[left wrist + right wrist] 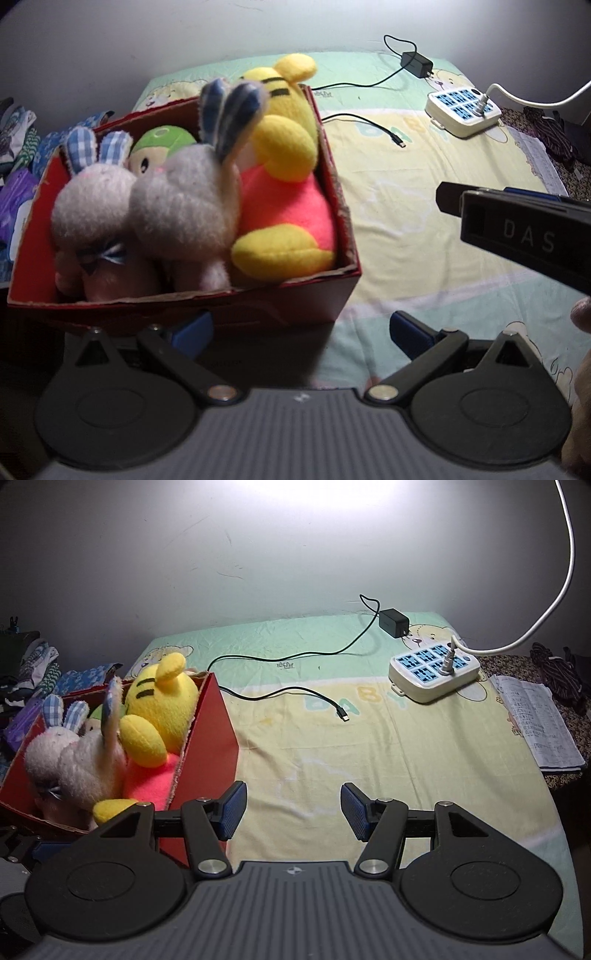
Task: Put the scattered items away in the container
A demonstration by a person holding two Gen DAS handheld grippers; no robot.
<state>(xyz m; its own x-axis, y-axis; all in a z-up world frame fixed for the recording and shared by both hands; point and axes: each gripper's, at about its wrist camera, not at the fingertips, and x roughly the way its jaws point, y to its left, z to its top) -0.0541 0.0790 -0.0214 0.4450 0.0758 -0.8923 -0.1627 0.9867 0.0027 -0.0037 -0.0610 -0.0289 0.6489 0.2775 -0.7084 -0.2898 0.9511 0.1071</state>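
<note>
Red box [314, 291] crammed: two grey rabbits [184, 195] up front, yellow bear [284, 155] along its right wall, green toy [162, 142] behind. Left gripper [301, 326] spread wide just before the box, empty. Right gripper [293, 812] spread too, right of the box, empty. Risk: rabbits perched high, likely to tumble out at a nudge. Charger cable [295, 694] right of the box, loose, easy to snag.

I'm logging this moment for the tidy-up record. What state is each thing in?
red box: open-topped, full of toys
yellow plush: in the box, head above the rim
two grey bunnies: in the box, ears up
green toy: in the box, mostly hidden
left gripper: jaws open, empty
right gripper: jaws open, empty
black charger: unplugged, cable loose on the sheet
power strip: one white plug inserted
</note>
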